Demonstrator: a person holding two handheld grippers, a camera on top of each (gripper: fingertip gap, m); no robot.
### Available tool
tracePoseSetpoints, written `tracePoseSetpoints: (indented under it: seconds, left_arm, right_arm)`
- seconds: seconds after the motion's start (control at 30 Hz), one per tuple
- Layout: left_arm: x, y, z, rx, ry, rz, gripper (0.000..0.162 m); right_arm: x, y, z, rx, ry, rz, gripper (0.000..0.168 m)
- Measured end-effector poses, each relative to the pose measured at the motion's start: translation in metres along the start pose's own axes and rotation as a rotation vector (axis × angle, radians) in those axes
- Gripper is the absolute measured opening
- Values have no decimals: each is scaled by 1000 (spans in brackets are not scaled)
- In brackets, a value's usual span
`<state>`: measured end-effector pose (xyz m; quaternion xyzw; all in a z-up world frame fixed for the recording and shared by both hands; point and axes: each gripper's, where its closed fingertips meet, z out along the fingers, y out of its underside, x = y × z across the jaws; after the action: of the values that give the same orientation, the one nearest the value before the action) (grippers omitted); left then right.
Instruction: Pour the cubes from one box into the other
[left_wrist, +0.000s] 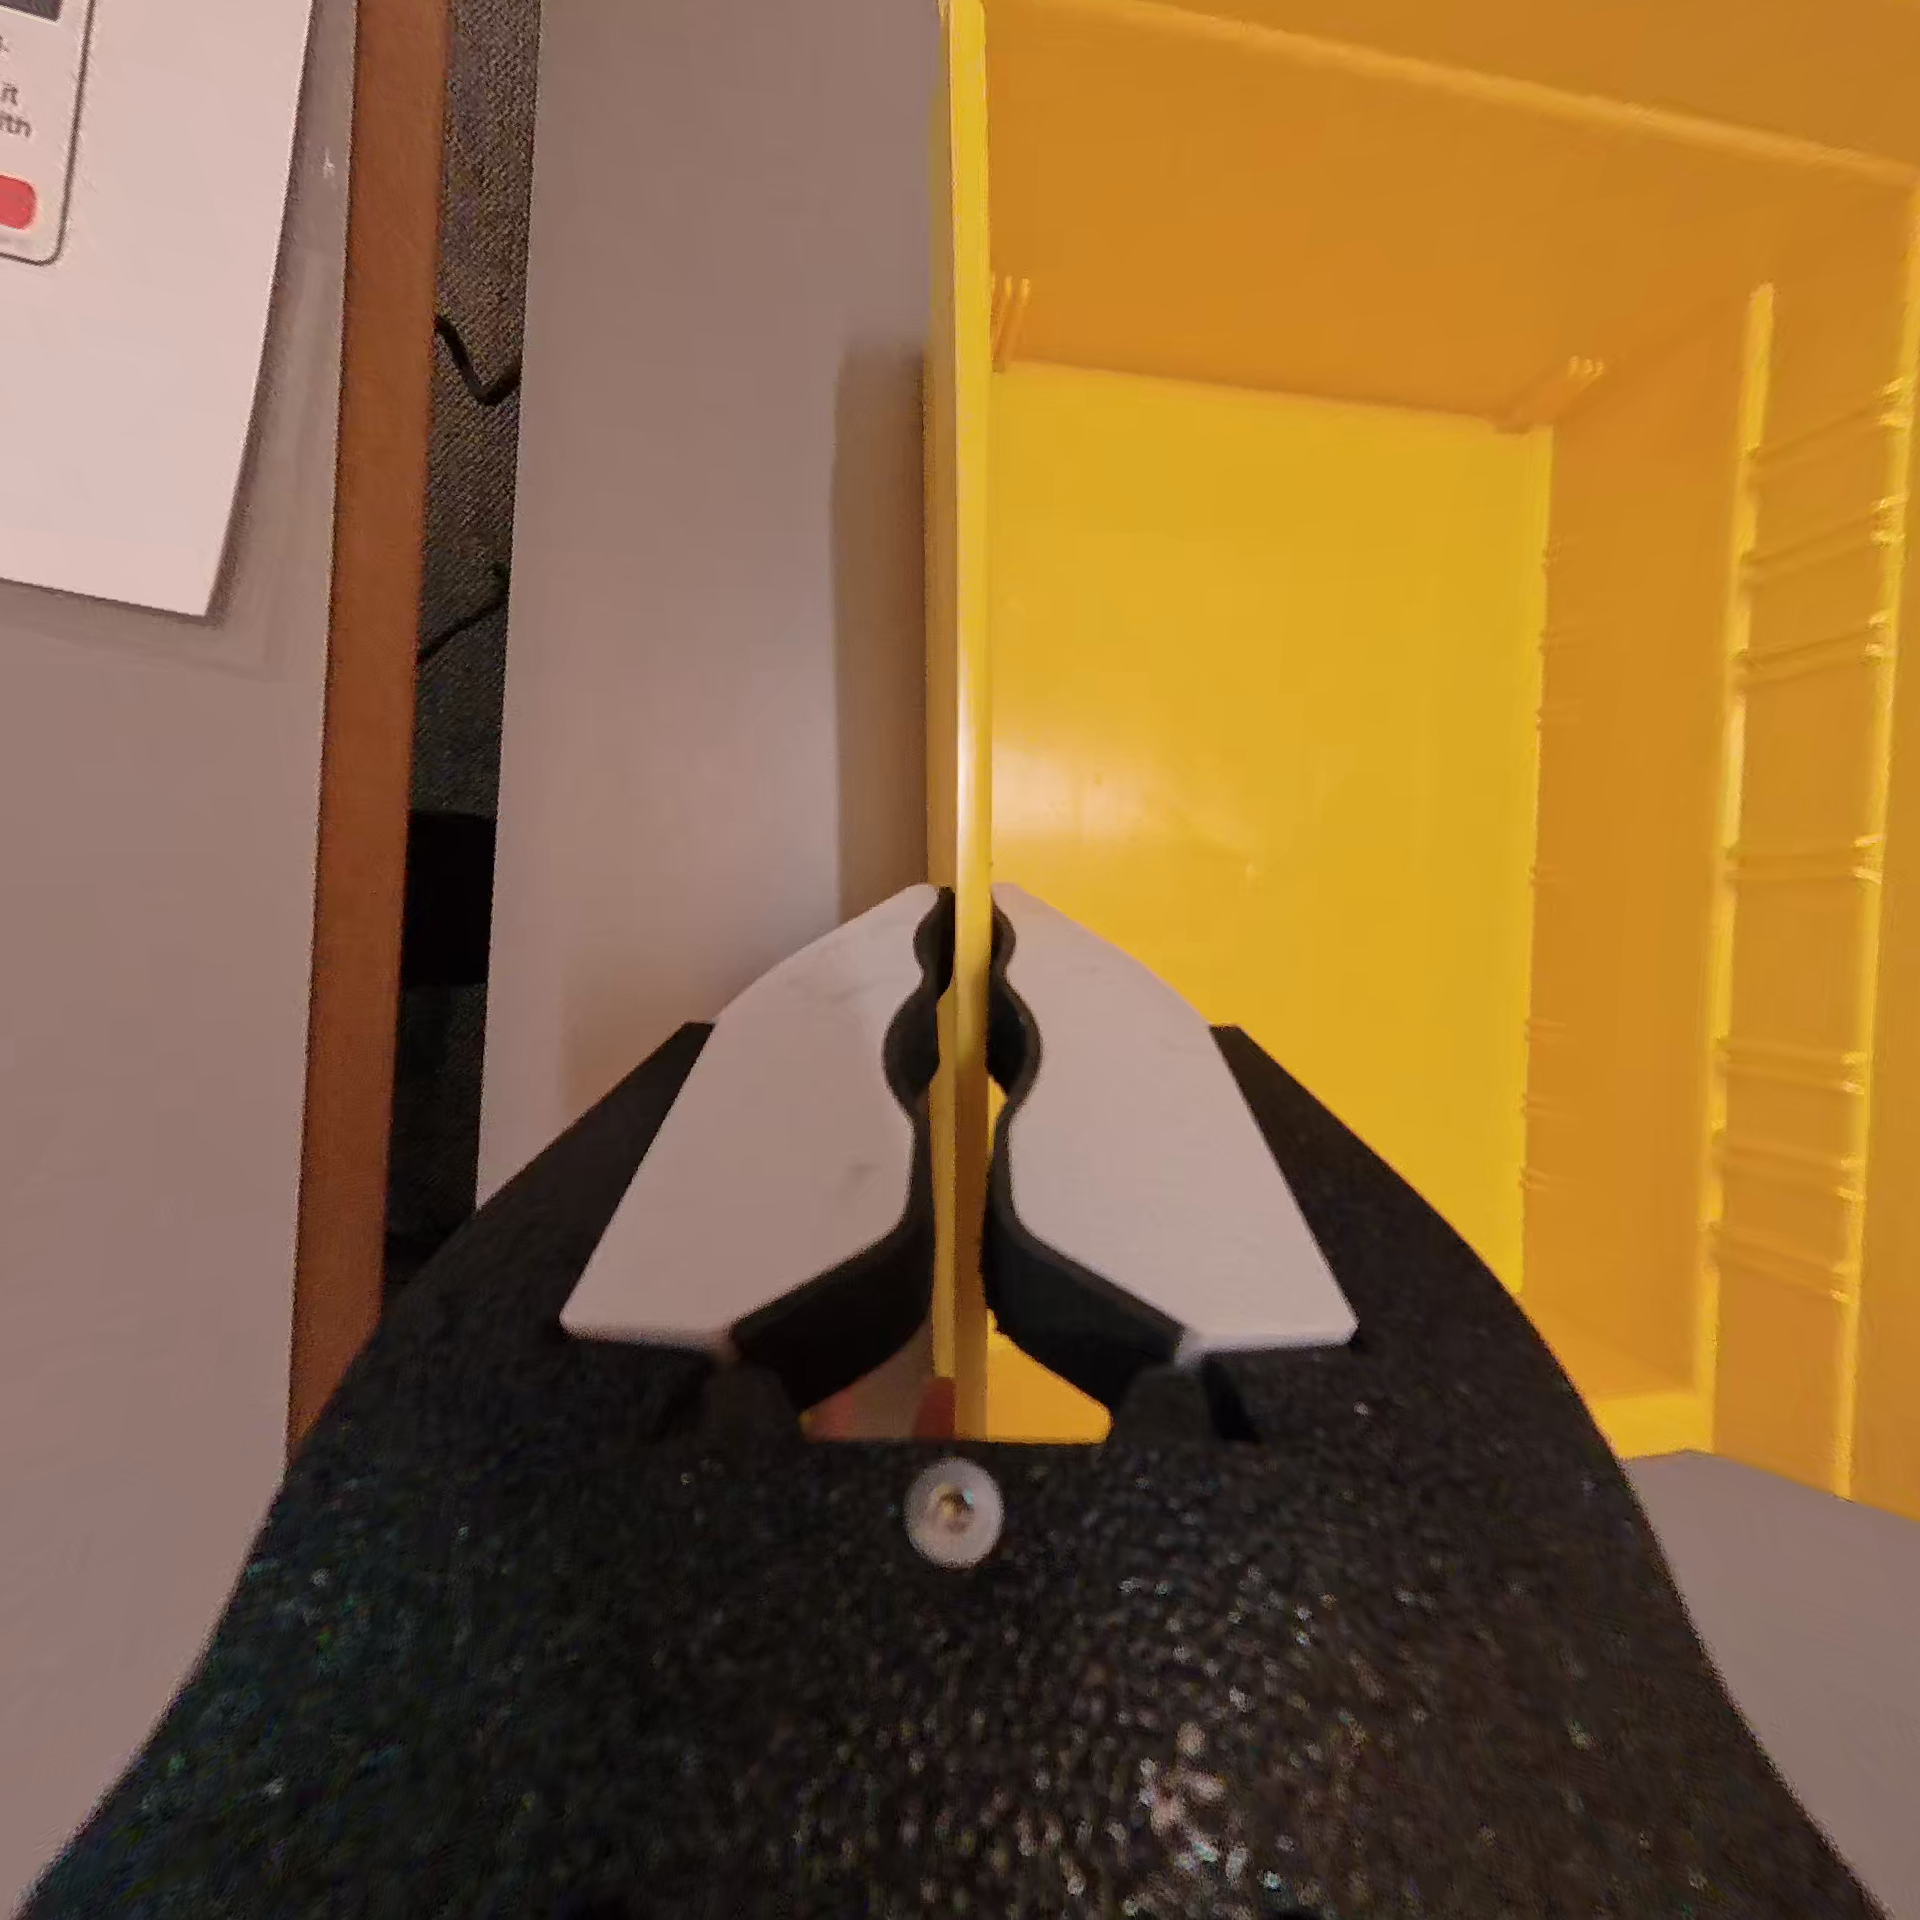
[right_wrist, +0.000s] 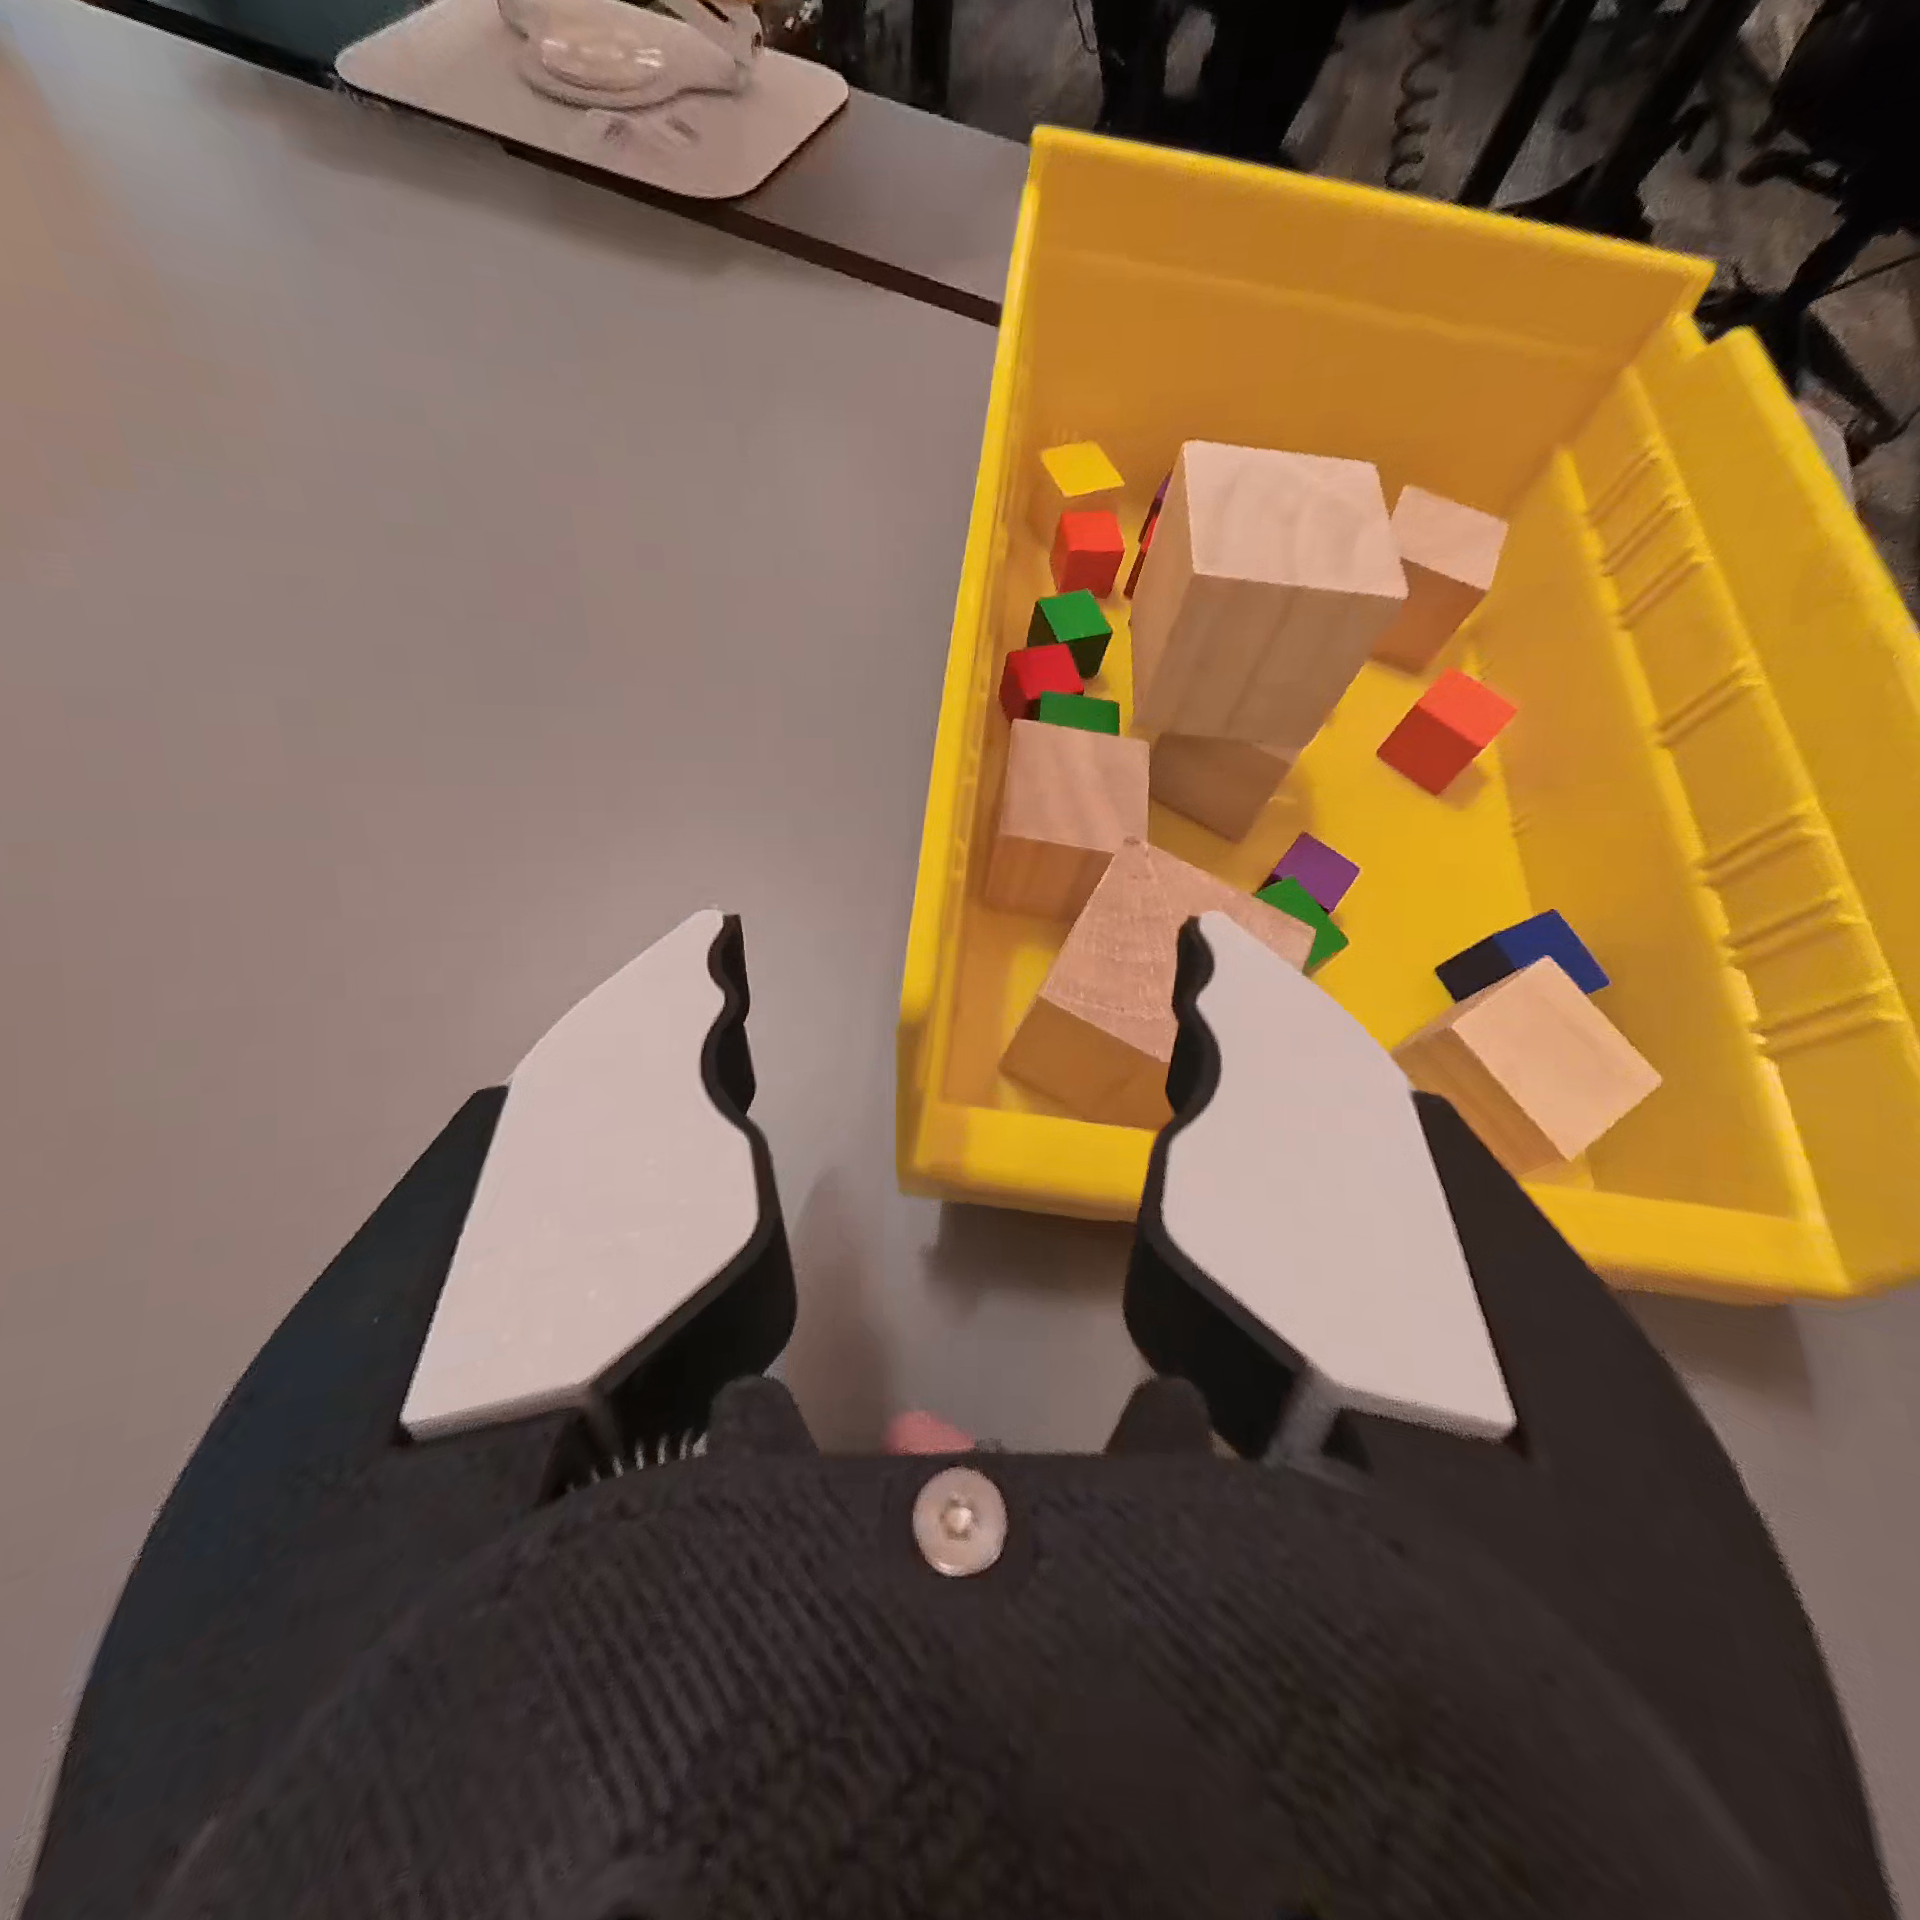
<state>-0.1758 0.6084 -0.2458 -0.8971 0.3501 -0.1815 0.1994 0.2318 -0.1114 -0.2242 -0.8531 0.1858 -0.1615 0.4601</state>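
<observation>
My left gripper (left_wrist: 964, 904) is shut on the thin side wall of a yellow box (left_wrist: 1247, 727). That box shows an empty inside in the left wrist view. In the right wrist view a second yellow box (right_wrist: 1351, 270) sits on the grey table (right_wrist: 416, 623). It holds several plain wooden cubes (right_wrist: 1268, 582) and several small coloured cubes, among them a red one (right_wrist: 1449, 727), a green one (right_wrist: 1070, 623) and a blue one (right_wrist: 1538, 951). My right gripper (right_wrist: 961, 951) is open and empty, just above the near left corner of that box.
A white sheet of paper (left_wrist: 135, 312) lies at the left in the left wrist view, beside a brown table edge (left_wrist: 374, 727). A pale mat with a clear object (right_wrist: 603, 94) lies at the far edge of the table. Dark chair legs stand beyond.
</observation>
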Motion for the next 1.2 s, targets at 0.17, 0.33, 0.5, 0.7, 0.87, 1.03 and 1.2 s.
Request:
tracePoseSetpoints:
  seconds: [0.17,0.33,0.5,0.7,0.87,1.03,1.2]
  left_arm:
    - [-8,-24,-17,178,-53,-63,25]
    - [3,-62,-82,557,-146,36,53]
    - [17,-49,-100,594,-267,188,71]
    - [21,-38,-94,600,-262,150,72]
    - [23,-26,-80,557,-254,122,72]
    - [30,-18,-68,541,-232,120,72]
    - [28,-12,-67,535,-239,128,73]
  right_arm:
    - [0,5,12,-28,4,-51,48]
    - [-5,13,25,-60,-52,25,7]
    - [-8,8,33,-57,32,19,5]
    - [-28,-3,47,-77,79,156,7]
    - [-50,-17,65,-76,133,174,13]
    - [-72,-34,87,-69,101,129,26]
    - [-77,-40,91,-59,31,158,35]
